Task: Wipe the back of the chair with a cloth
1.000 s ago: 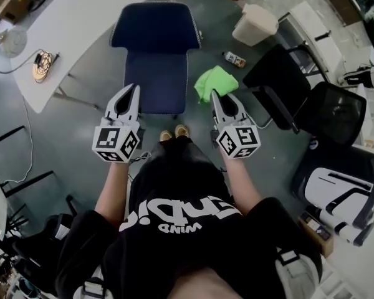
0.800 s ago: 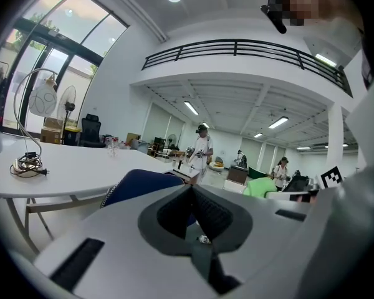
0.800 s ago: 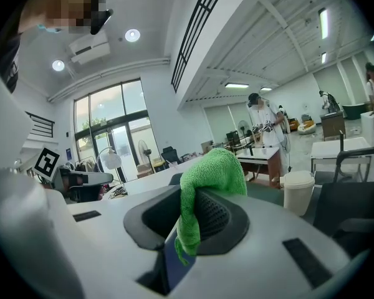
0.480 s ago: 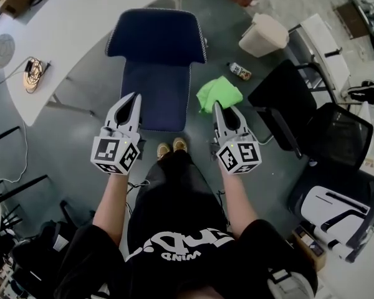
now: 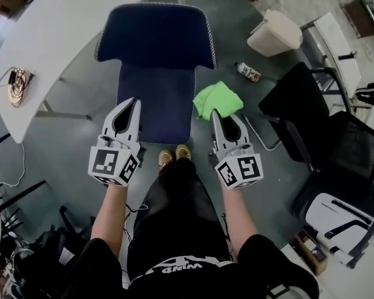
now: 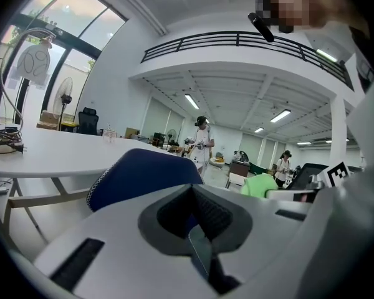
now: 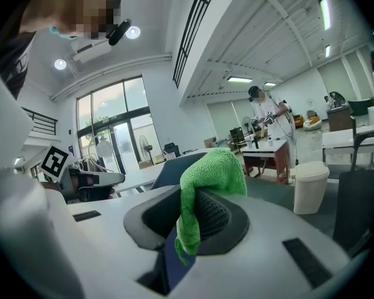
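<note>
A dark blue chair stands in front of me, its back (image 5: 156, 35) at the top of the head view and its seat (image 5: 154, 104) below. My left gripper (image 5: 134, 102) hovers over the seat's near left corner, shut with nothing in it. At the seat's right edge my right gripper (image 5: 214, 113) is shut on a green cloth (image 5: 217, 98), which bunches above its tips. The left gripper view shows the chair back (image 6: 143, 173) past the shut jaws, and the cloth (image 6: 259, 184) to the right. In the right gripper view the cloth (image 7: 209, 170) drapes over the jaws.
A curved white table (image 5: 56, 36) with a coiled cable (image 5: 15, 85) lies to the left. A white bin (image 5: 274, 33), a bottle (image 5: 249, 72) on the floor and black chairs (image 5: 299, 111) stand to the right. My shoes (image 5: 174, 156) are just before the seat. People stand far off.
The chair has grown larger and nearer in the head view. Both grippers have kept their pose, and the right one still holds the cloth.
</note>
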